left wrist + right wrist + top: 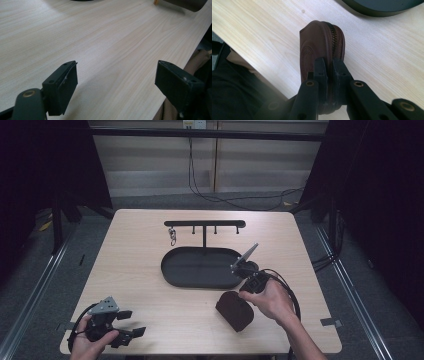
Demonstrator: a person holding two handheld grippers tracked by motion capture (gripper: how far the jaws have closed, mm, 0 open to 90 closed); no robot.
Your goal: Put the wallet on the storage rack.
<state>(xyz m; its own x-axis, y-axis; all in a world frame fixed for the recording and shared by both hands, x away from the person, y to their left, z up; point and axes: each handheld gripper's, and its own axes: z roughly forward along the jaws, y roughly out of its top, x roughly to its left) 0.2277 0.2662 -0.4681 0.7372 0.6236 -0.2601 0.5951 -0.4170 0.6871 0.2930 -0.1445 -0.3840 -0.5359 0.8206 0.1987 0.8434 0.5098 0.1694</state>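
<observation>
A brown leather zip pouch (235,312) stands on edge near the table's front right, its zipper (336,37) running over the top. My right gripper (241,293) comes down on it from above, and in the right gripper view the gripper (329,68) is shut on the pouch's (315,42) near edge. Whether the pouch still touches the table I cannot tell. At the front left corner my left gripper (131,323) rests open in a hand; the wide gap of that gripper (117,85) holds only bare wood.
A black oval tray (167,270) lies mid-table, just behind the right hand. Behind it stands a black T-shaped rack (205,224) with a small metal keyring (172,236) hanging at its left end. The table's front edge runs close to both hands.
</observation>
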